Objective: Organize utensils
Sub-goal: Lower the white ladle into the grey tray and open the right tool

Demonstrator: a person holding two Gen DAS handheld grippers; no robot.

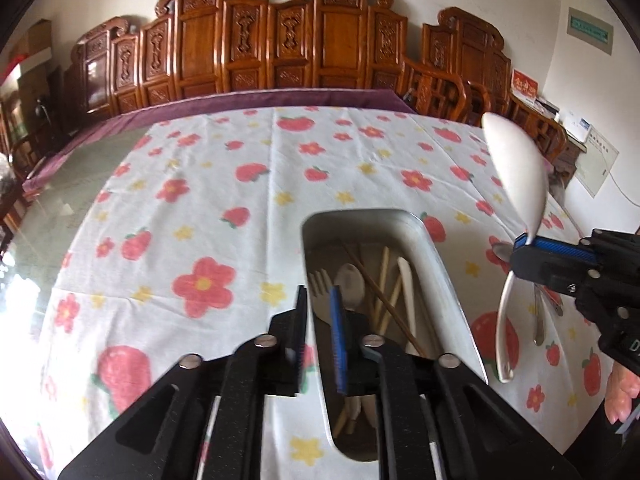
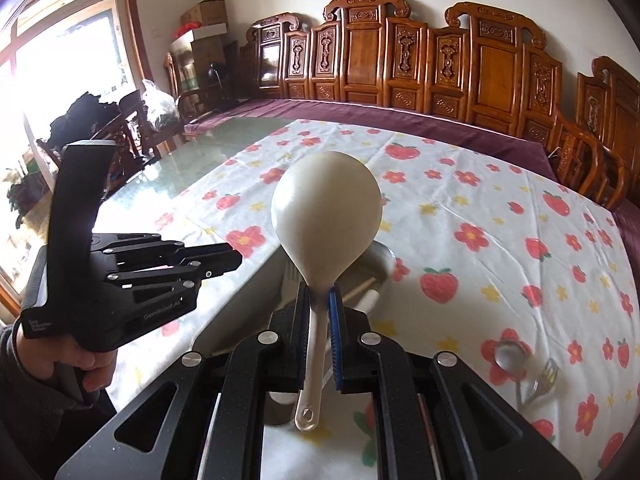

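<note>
the right gripper [image 2: 319,316] is clamped on the neck of a white rice paddle [image 2: 326,216], holding it upright above the counter [image 2: 460,208]. the left gripper [image 1: 318,326] hangs narrowly parted and empty over the metal tray [image 1: 432,256], where a fork [image 1: 320,284], spoon [image 1: 352,284] and chopsticks [image 1: 382,276] lie. a metal spoon [image 2: 510,356] and small fork [image 2: 546,376] rest on the flowered cloth [image 1: 224,184] just beside the tray.

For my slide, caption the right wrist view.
Right gripper clamps a cream plastic rice paddle above the floral tablecloth.

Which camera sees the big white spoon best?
The right wrist view: the white spoon fills the centre, clamped in the right hand-held gripper. The left wrist view shows it only edge-on at the far right.
</note>
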